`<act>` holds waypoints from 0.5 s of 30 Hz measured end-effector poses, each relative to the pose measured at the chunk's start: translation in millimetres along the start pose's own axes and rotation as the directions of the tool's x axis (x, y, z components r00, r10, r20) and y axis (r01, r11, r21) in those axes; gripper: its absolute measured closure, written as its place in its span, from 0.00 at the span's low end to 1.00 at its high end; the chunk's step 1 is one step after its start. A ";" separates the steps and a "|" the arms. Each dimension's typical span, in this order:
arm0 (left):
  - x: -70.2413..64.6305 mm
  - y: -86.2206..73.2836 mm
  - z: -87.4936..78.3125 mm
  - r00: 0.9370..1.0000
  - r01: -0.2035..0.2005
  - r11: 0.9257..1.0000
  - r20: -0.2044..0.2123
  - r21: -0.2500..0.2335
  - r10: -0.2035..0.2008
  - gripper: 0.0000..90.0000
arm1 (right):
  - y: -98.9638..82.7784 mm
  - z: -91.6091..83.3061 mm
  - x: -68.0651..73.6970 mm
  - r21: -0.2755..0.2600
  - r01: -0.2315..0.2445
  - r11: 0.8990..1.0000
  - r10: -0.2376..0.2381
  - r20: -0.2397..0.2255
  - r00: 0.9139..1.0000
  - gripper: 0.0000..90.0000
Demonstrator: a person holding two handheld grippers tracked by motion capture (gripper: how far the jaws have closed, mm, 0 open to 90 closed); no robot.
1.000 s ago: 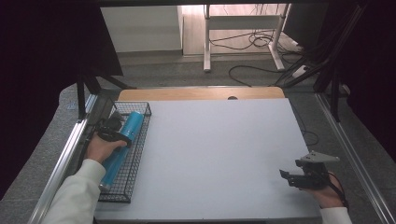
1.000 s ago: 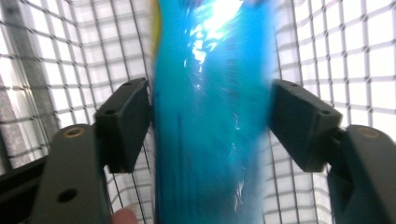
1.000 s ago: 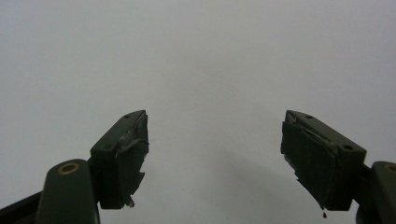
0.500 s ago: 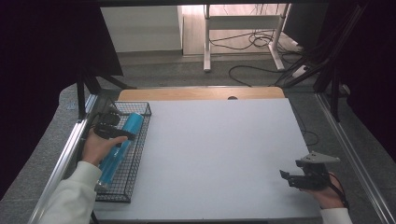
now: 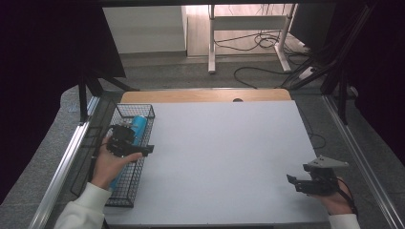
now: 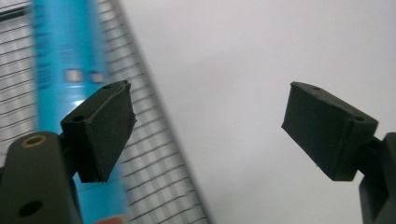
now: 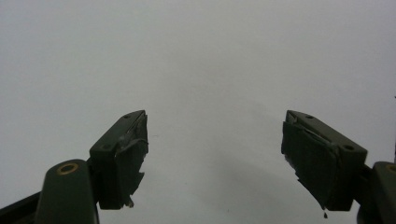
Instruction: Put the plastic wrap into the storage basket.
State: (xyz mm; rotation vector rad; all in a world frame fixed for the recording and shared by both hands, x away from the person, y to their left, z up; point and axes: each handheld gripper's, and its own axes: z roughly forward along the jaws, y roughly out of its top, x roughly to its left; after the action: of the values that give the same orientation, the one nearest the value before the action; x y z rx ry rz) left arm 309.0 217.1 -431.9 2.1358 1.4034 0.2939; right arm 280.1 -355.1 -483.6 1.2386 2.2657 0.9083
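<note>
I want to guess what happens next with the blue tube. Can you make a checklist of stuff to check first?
1. Blue tube lying in the wire basket: ok.
2. Left hand-held gripper jaws open: ok.
3. Tube between those jaws: not ok, it lies off to one side.
4. Right hand-held gripper open and holding nothing: ok.
5. White table bare between the two grippers: ok.

bottle [image 5: 134,131] in wire basket [image 5: 122,198] at table's [image 5: 224,152] left edge
</note>
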 end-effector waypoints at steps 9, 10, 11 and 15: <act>-50.9 -19.6 17.8 0.989 -0.080 0.995 0.120 -0.052 0.085 0.20 | 0.1 -0.7 0.3 -0.002 0.004 1.000 -0.004 0.000 1.000 0.26; -56.1 -21.7 20.1 0.988 -0.093 0.994 0.118 -0.052 0.099 0.20 | 0.2 -0.6 0.3 -0.003 0.006 1.000 -0.006 0.000 1.000 0.26; -60.5 -23.8 22.5 0.987 -0.108 0.993 0.118 -0.049 0.113 0.20 | 0.3 -0.3 0.6 -0.004 0.007 1.000 -0.007 0.000 1.000 0.26; -75.0 -37.8 34.2 0.984 -0.117 0.992 0.127 -0.052 0.123 0.20 | 1.6 -0.1 3.0 -0.005 0.012 1.000 -0.012 -0.009 1.000 0.26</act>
State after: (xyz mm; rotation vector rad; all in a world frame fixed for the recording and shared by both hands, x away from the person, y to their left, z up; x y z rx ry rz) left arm 263.8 149.6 -472.2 2.1666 1.1872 0.2255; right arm 279.4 -351.9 -482.6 1.2204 2.2741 0.9159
